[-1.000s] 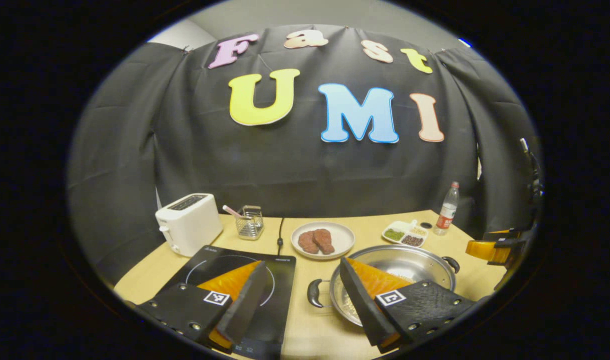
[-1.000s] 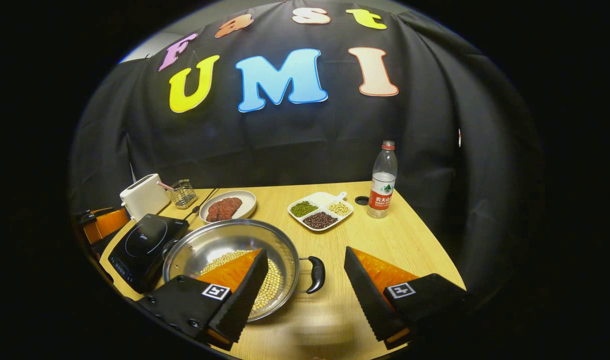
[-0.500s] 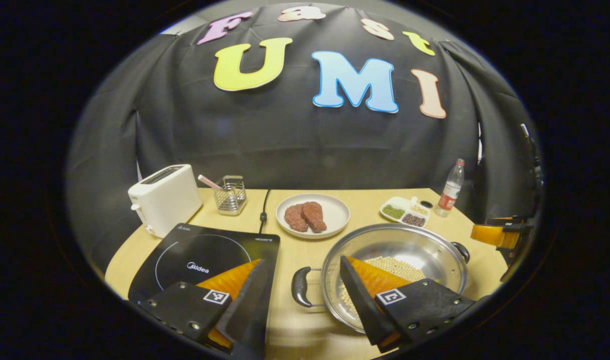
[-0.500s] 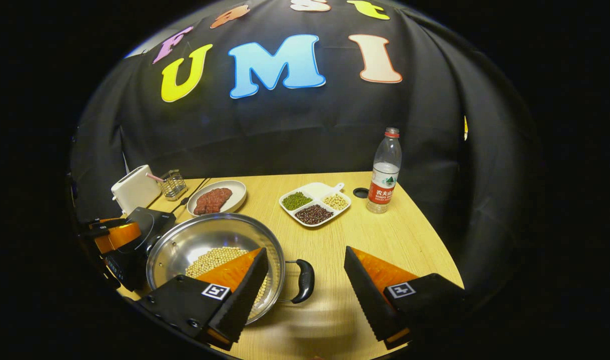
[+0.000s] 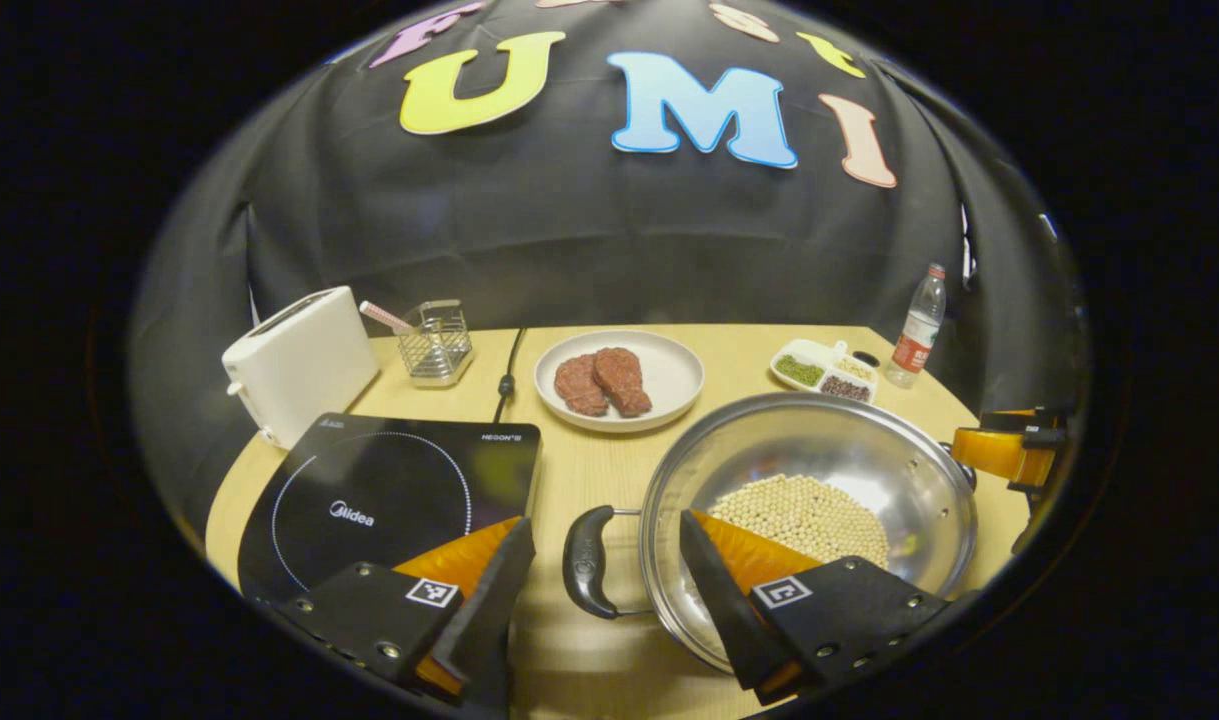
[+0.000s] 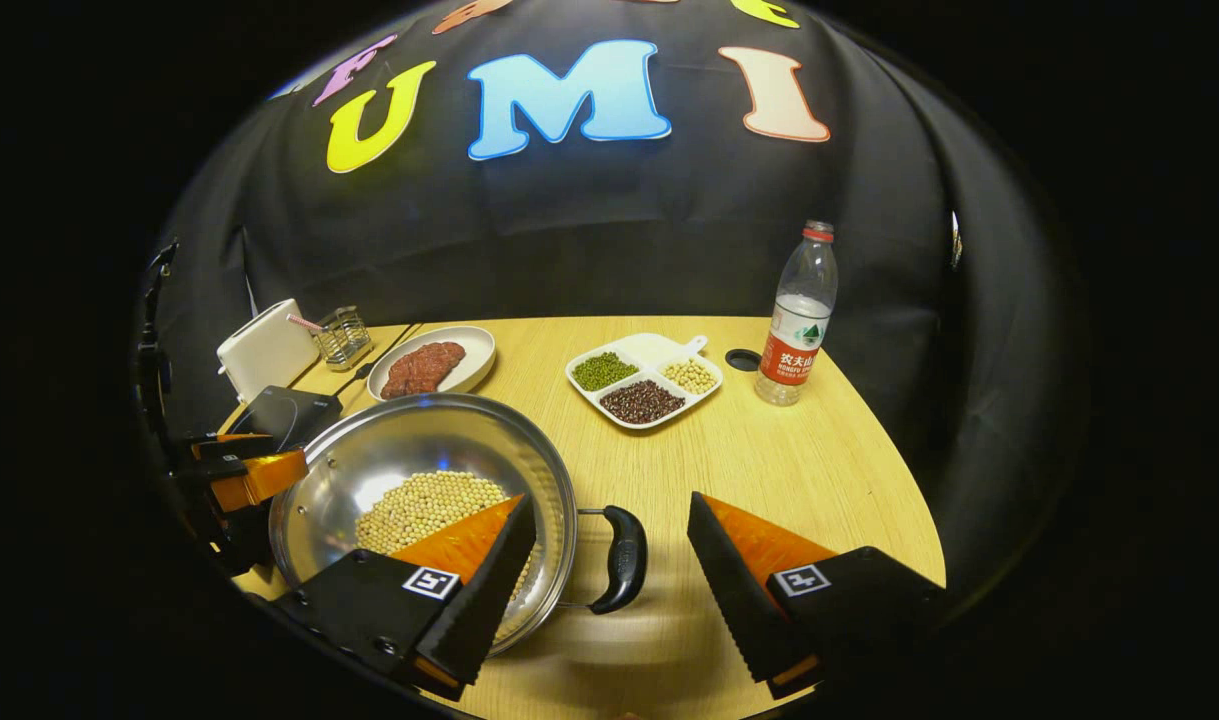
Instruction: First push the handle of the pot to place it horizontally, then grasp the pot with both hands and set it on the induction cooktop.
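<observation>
Worktop [image 5: 609, 470]: wooden.
Left claw [image 5: 597, 590]: open, straddling pot [image 5: 849, 450] handle [image 5: 584, 560].
Right claw [image 6: 609, 580]: open, straddling other handle [image 6: 624, 560].
Cooktop [image 5: 389, 490]: left of left claw, printed "Midea".

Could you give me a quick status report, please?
Left gripper and right gripper open, each straddling a pot handle. Pot on table, beside the cooktop. Cooktop surface bare.
</observation>
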{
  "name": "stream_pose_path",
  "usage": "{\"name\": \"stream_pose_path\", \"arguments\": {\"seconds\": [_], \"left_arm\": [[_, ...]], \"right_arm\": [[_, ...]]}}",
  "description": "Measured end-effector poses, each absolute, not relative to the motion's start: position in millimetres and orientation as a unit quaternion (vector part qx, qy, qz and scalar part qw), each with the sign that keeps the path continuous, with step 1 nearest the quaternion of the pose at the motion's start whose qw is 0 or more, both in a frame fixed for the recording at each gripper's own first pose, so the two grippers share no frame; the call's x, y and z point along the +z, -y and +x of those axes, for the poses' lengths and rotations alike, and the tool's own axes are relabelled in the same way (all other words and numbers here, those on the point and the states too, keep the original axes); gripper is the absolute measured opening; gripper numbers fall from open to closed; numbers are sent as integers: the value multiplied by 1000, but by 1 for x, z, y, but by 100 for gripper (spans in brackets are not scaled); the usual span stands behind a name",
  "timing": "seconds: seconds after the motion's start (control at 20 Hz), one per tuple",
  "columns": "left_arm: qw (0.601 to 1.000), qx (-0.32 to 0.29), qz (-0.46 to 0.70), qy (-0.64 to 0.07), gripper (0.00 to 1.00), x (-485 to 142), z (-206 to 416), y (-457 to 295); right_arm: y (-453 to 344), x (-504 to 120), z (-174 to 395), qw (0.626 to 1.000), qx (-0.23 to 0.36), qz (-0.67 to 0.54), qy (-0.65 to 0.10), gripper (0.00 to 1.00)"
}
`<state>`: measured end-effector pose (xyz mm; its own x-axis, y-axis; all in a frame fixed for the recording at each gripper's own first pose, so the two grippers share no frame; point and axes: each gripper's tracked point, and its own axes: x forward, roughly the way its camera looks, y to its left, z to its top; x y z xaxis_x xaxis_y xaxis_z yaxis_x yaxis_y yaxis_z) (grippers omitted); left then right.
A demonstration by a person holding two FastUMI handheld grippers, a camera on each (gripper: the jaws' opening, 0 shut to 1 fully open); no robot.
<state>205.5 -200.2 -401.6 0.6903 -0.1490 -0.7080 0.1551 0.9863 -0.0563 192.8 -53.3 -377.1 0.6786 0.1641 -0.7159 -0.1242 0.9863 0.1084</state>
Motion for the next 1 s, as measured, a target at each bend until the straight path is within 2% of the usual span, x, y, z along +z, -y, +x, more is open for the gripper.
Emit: {"name": "stream_pose_path", "arguments": {"seconds": [0.35, 0.4, 0.45, 0.5, 0.55, 0.6, 0.9, 1.0], "left_arm": [[908, -79, 9, -411, 89, -424, 201, 198], [908, -80, 11, -410, 89, -425, 202, 199], [907, -81, 13, -413, 89, -425, 201, 200], [907, -81, 14, -413, 89, -427, 201, 201], [906, -81, 13, -415, 89, -428, 202, 202], [905, -81, 11, -417, 89, -429, 200, 203], [901, -81, 6, -426, 90, -436, 198, 207], [897, -79, 8, -434, 78, -440, 196, 207]], "right_arm": [[55, -406, 187, 900, 71, 28, -429, 98], [56, -408, 186, 899, 71, 29, -432, 93], [55, -412, 185, 897, 71, 30, -436, 98], [55, -414, 183, 895, 71, 32, -439, 93], [53, -415, 183, 894, 73, 34, -442, 92], [52, -416, 183, 893, 74, 35, -443, 96], [46, -418, 183, 892, 85, 34, -443, 82], [43, -418, 183, 892, 88, 36, -443, 76]]}}
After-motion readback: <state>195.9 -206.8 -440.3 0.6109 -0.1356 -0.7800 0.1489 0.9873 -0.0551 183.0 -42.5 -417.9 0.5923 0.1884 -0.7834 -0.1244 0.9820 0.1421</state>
